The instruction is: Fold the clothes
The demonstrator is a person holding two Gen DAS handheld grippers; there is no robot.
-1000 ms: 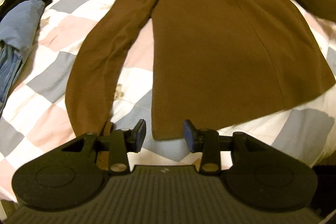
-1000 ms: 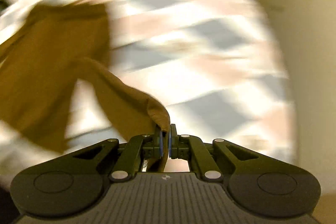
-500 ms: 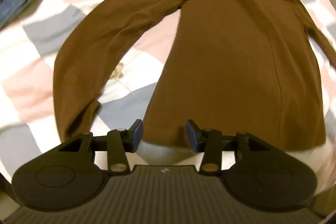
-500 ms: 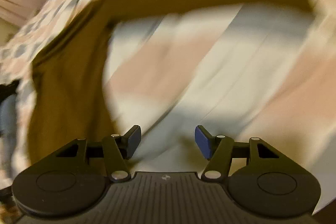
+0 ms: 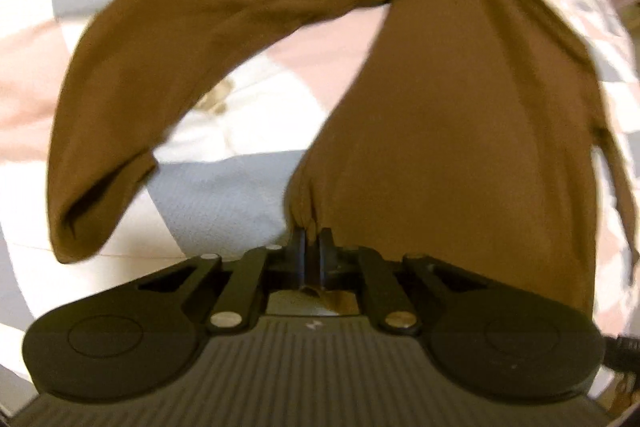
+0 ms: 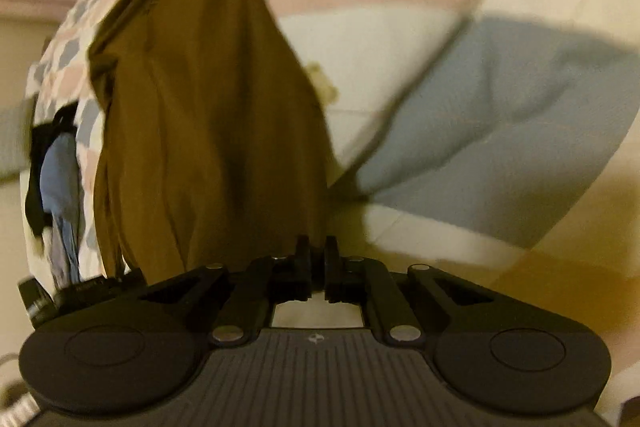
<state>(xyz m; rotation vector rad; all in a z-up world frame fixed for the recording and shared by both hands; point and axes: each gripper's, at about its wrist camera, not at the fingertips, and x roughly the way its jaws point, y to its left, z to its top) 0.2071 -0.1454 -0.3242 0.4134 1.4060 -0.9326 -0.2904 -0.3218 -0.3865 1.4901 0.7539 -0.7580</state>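
Brown top (image 5: 460, 147) spread on checked quilt (image 5: 224, 183), soft, limp, light; best taken at hem corners. Left gripper (image 5: 311, 247) is pinched closed on 1 hem corner directly ahead; its sleeve (image 5: 168, 67) curls left. Right gripper (image 6: 316, 255) appears clamped on the opposite hem edge. Blue garments (image 6: 60, 187) lie far left, clear.
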